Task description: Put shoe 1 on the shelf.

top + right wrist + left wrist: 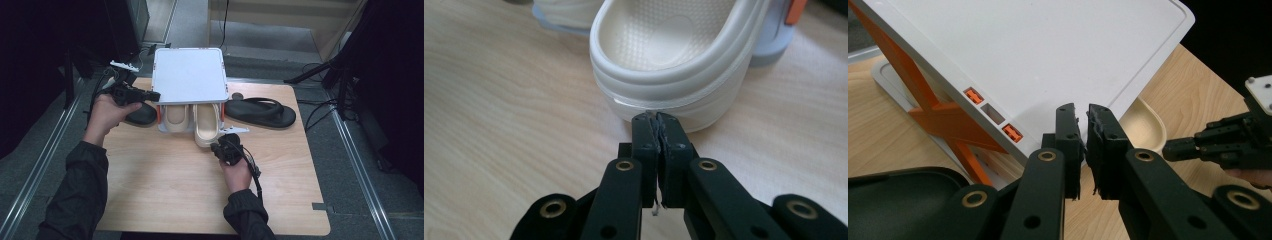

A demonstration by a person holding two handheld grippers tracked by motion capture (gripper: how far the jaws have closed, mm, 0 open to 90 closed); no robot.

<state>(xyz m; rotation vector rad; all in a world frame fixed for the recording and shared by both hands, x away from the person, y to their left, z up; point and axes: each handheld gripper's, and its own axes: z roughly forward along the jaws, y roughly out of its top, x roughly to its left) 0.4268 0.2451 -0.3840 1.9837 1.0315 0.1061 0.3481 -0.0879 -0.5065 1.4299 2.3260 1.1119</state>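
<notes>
A white shoe rack with orange side braces stands at the middle of the wooden table's far edge, its flat top shelf overhanging the two cream clogs beneath it. The left cream clog sits tucked under the shelf; the right cream clog pokes out toward the near edge, its heel clear of the rack's front.

The right gripper lies just in front of that heel, over the middle of the table. In the right gripper view its jaws are clenched together with nothing between them, the tips touching or just short of the clog's heel rim; I cannot tell which.

The left gripper hangs at the rack's left side, near the table's far left corner. Its jaws stand nearly closed, a thin gap left between the pads and nothing gripped, pointing at the edge of the white shelf.

A black sandal lies under the left hand, just beside the rack. Another black sandal lies right of the rack, toward the far right corner.

The whole near half of the table is bare wood, as is the strip along its right edge.
</notes>
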